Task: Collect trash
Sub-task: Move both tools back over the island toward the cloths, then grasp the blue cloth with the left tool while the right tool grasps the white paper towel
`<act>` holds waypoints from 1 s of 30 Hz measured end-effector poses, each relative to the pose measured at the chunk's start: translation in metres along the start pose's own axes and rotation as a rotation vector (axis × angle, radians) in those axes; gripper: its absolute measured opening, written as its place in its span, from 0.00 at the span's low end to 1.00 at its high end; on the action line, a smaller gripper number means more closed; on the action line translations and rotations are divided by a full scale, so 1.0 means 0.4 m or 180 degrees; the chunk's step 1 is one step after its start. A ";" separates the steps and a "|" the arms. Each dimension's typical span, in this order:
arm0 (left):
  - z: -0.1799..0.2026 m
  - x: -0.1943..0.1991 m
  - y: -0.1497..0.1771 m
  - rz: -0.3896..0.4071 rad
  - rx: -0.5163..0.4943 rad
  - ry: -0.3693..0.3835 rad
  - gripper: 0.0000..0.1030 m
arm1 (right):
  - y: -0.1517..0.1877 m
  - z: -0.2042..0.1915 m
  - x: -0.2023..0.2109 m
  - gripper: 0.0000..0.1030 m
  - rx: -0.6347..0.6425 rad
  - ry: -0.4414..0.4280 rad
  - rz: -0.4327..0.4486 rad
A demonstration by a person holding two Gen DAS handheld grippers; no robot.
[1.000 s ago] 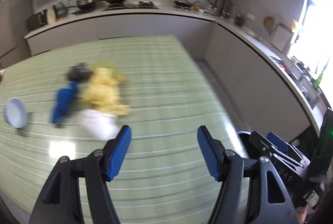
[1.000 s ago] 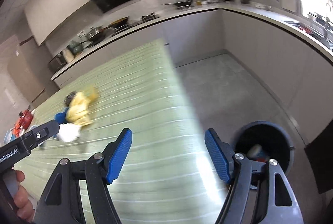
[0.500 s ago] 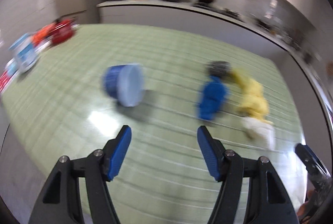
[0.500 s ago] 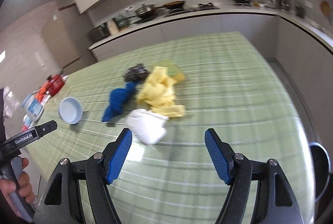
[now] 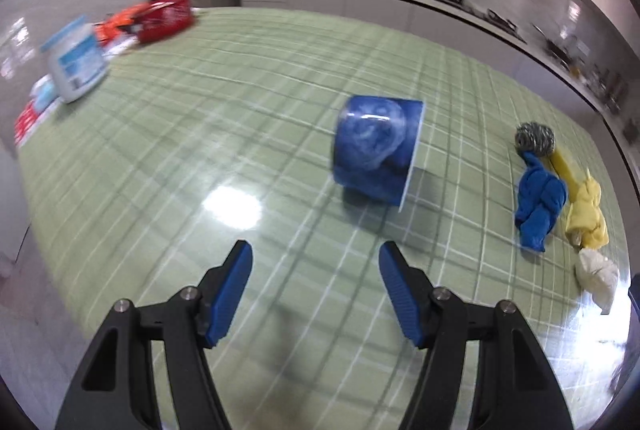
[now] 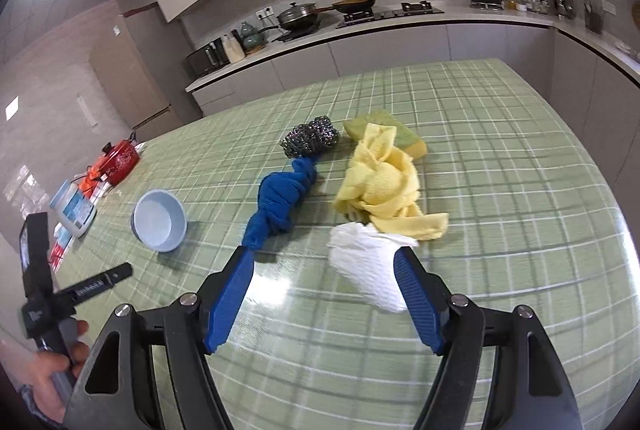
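Honestly, my right claw [image 6: 322,294] was gaping empty with the white tissue wad [image 6: 370,268] just ahead, nudged toward its right finger, nearer than my left claw [image 5: 316,288], which was also apart.

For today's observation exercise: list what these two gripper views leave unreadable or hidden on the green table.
- Tub label: left view, motion blur.
- Bowl inside: left view, turned away; right view shows it.
- Sponge: right view, half under yellow cloth.
- Tissue near edge: right view, behind right gripper finger.
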State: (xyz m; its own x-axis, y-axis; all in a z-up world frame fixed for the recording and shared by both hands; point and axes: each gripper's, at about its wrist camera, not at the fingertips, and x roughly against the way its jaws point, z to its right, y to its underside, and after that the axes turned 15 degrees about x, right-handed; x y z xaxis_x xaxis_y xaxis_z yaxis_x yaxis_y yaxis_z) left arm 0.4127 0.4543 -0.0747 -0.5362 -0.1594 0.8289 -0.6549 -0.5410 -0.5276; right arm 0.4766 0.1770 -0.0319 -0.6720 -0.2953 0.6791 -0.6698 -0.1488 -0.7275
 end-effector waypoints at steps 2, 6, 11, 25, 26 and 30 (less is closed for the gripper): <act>0.014 -0.020 -0.013 -0.0057 -0.0109 0.0081 0.65 | -0.005 -0.021 -0.010 0.72 -0.0047 0.0036 -0.0012; 0.057 -0.042 -0.033 -0.0172 -0.0329 0.0259 0.65 | -0.009 -0.055 -0.025 0.72 -0.0083 0.0179 -0.0038; 0.117 -0.037 -0.048 -0.0186 -0.0557 0.0487 0.65 | -0.008 -0.060 -0.026 0.72 -0.0208 0.0309 -0.0023; 0.267 0.003 -0.015 -0.0296 -0.0879 0.0912 0.65 | -0.010 -0.014 0.004 0.72 -0.0298 0.0470 0.0027; 0.268 0.014 -0.013 -0.0269 -0.0884 0.0912 0.65 | -0.010 -0.010 0.005 0.72 -0.0302 0.0474 0.0029; 0.242 0.037 -0.033 -0.0141 -0.0799 0.0860 0.65 | -0.012 0.011 0.006 0.72 -0.0332 0.0455 0.0037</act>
State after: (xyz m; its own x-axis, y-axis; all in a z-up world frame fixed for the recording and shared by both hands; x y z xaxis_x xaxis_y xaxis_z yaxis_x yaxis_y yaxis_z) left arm 0.4650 0.3792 -0.0376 -0.6036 0.1016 0.7908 -0.7729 -0.3177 -0.5492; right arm 0.4795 0.1729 -0.0271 -0.7129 -0.1580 0.6832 -0.6859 -0.0454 -0.7263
